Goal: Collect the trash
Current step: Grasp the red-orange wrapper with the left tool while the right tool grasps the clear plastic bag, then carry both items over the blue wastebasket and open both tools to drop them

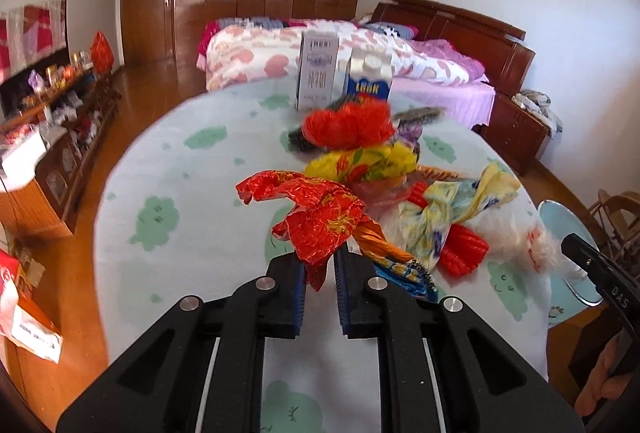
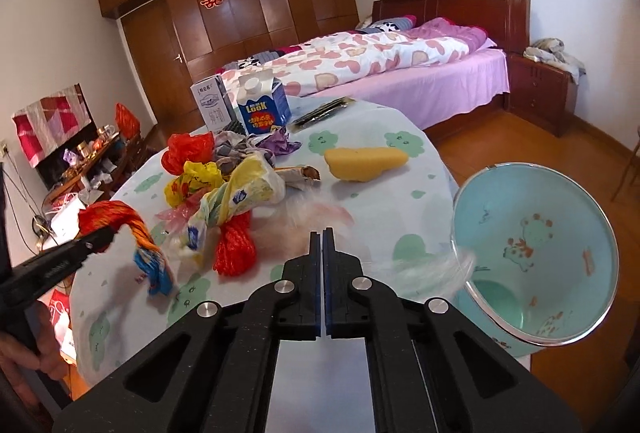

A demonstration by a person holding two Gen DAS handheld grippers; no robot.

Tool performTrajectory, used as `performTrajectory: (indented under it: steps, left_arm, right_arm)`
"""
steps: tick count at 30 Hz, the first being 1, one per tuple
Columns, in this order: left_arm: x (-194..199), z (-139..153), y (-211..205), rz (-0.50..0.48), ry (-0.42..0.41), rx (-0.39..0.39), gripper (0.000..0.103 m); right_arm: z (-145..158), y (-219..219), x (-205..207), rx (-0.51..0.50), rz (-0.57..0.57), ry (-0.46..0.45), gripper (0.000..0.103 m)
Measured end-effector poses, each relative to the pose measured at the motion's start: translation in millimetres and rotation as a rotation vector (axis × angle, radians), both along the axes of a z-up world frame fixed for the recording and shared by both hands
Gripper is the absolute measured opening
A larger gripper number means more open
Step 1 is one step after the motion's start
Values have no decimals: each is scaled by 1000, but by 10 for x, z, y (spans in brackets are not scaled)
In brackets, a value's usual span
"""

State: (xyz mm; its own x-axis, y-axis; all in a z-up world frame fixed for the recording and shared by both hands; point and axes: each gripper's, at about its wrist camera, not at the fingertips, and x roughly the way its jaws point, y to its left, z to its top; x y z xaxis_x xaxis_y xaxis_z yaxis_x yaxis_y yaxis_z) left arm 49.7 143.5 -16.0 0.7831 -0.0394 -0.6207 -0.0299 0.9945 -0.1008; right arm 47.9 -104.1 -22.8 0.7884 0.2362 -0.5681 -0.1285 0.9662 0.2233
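Observation:
My left gripper (image 1: 320,265) is shut on a crumpled red and orange foil wrapper (image 1: 316,217) and holds it above the round table (image 1: 180,169). It also shows in the right wrist view (image 2: 120,225), where the left gripper (image 2: 102,235) pinches it. A pile of trash lies behind it: a red plastic bag (image 2: 188,151), a yellow bag (image 2: 192,183), a pale twisted bag (image 2: 240,193) and red netting (image 2: 234,247). My right gripper (image 2: 322,233) is shut and empty above the table's near edge. A light blue bin (image 2: 560,217) stands right of the table.
Two cartons (image 2: 262,107) (image 2: 212,105) stand at the table's far side, with a yellow sponge (image 2: 364,161) and a dark flat wrapper (image 2: 324,111) nearby. A bed (image 2: 400,73) lies behind, a cluttered wooden shelf (image 1: 60,129) at the left.

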Motion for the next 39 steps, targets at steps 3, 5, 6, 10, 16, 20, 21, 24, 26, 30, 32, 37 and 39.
performTrajectory:
  steps: [3, 5, 6, 10, 16, 20, 21, 24, 26, 30, 32, 37, 39]
  left_arm:
    - [-78, 162, -17, 7, -45, 22, 12]
    - [-104, 249, -43, 6, -67, 24, 12]
    - [-119, 290, -62, 3, -77, 25, 12]
    - [-132, 332, -133, -13, -85, 35, 12]
    - [-99, 295, -146, -12, -66, 35, 12]
    - [-87, 273, -144, -11, -61, 40, 12]
    - [-86, 270, -144, -10, -59, 39, 12]
    - [-84, 263, -179, -15, -57, 47, 12]
    - [-85, 268, -216, -19, -59, 49, 12]
    - [-91, 338, -304, -35, -75, 54, 12]
    - [-87, 391, -380, -52, -87, 53, 12]
    - [-45, 506, -716, -128, -115, 40, 12]
    - [-13, 528, -910, -167, -122, 29, 12]
  right_arm:
    - [94, -67, -32, 14, -8, -27, 1]
    - [139, -82, -45, 12, -8, -41, 1]
    - [153, -87, -51, 6, -13, -46, 1]
    - [105, -76, -4, -15, 0, -25, 22]
    - [-154, -68, 115, -36, -14, 47, 58]
    - [-329, 1, 283, -98, 24, 107, 51]
    - [-367, 15, 297, -111, 26, 121, 44]
    - [-378, 18, 284, -116, 29, 111, 39]
    - [-304, -6, 240, -105, 32, 88, 38]
    - [-25, -133, 121, -74, 0, 11, 38]
    - [128, -254, 67, -70, -35, -30, 39]
    - [313, -652, -62, -102, -180, -88, 39]
    - [341, -879, -91, -101, -241, -88, 39]
